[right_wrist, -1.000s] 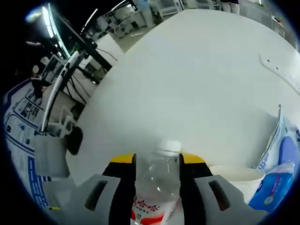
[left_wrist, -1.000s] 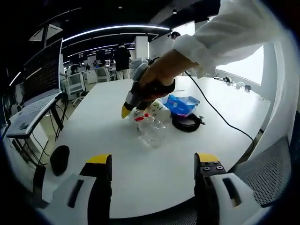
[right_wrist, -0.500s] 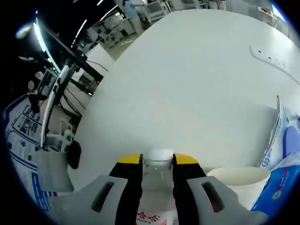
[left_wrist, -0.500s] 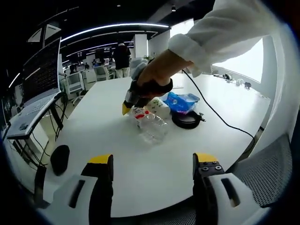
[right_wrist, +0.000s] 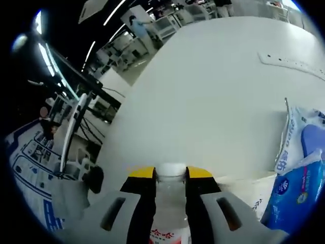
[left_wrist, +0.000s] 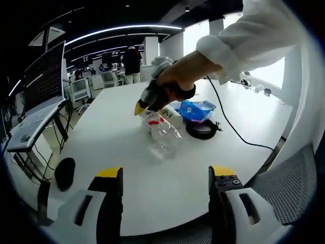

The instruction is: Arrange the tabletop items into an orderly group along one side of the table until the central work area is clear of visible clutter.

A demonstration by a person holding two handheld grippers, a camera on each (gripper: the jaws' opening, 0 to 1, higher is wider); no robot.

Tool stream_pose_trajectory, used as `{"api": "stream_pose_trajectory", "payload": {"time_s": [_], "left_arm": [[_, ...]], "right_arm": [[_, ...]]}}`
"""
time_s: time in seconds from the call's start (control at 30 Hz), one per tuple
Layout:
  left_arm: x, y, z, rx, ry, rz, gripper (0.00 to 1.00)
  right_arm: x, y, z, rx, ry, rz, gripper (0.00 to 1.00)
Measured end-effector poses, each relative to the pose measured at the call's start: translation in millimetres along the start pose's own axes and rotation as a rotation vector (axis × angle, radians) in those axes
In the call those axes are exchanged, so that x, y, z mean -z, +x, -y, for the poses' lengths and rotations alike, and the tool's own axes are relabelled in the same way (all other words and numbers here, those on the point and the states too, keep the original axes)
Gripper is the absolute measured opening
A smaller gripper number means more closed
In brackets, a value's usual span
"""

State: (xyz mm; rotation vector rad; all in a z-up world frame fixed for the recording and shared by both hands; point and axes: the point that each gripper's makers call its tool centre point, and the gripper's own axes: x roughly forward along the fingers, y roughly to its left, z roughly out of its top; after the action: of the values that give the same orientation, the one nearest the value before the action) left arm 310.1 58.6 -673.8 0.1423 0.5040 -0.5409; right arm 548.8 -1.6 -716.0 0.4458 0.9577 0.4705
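White desk (right_wrist: 218, 96) lies open ahead of the right gripper (right_wrist: 171, 175), whose jaws pinch the clear bottle (right_wrist: 170, 223) by its neck, a paper cup (right_wrist: 259, 195) and blue packet (right_wrist: 299, 178) just right, while the left gripper (left_wrist: 165, 175) hangs wide open, holding nothing.

Open-plan office or lab floor.
Ceiling strip lights (left_wrist: 127, 29), rows of desks (left_wrist: 84, 86), a monitor (left_wrist: 46, 76), a mesh chair (left_wrist: 292, 185).
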Motion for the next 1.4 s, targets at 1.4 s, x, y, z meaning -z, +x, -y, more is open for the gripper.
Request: {"api": "stream_pose_trajectory", "payload": {"time_s": [1.4], "left_arm": [[2.2, -1, 6.1, 0.034, 0.025, -0.018, 0.69]], "right_arm": [[-69.3, -77, -76, -0.182, -0.319, 0.349, 0.18]]}}
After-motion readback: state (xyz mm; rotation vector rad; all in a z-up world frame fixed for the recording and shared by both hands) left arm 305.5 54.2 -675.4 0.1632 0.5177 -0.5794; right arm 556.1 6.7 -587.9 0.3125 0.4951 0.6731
